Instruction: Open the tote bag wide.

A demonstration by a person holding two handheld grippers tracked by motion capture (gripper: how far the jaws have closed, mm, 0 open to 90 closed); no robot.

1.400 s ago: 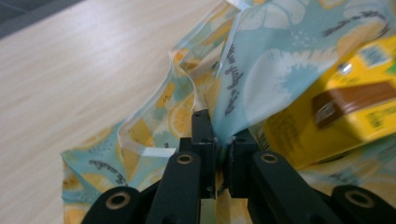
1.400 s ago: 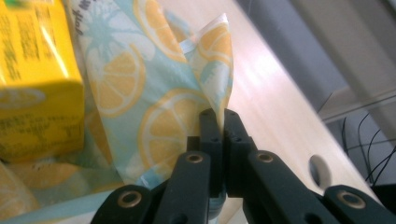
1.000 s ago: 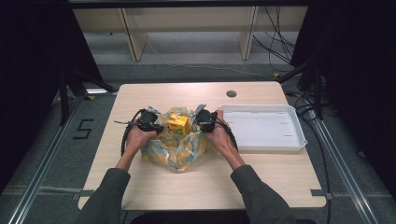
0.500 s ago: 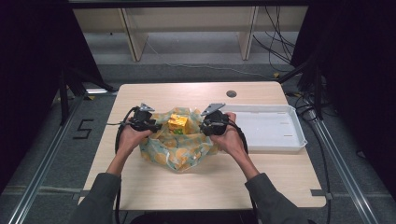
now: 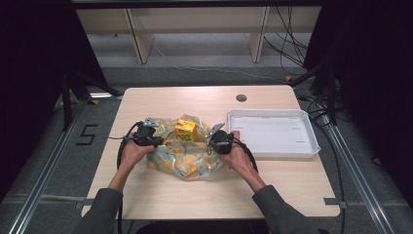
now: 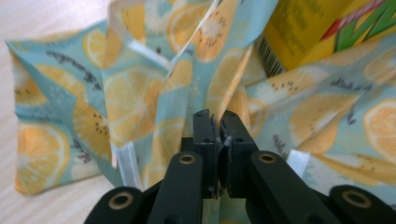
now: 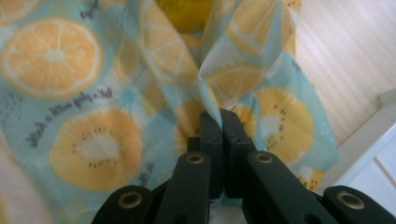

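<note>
Now both the left gripper (image 5: 146,135) and the right gripper (image 5: 220,140) have just closed, pinching the soft blue orange-print bag (image 5: 187,156) mid-table, so a hard tug could tip out the yellow box (image 5: 186,128) at its top.

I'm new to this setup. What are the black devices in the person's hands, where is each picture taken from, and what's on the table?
A person holds hand-operated tongs, one per hand. The high view looks down on the table; each of the other two comes from a camera riding on one of the tongs. On the table lie a fruit-print bag with a yellow box in it, and a white tray. The left tongs and right tongs have just closed, each pinching a fold of the bag.
</note>
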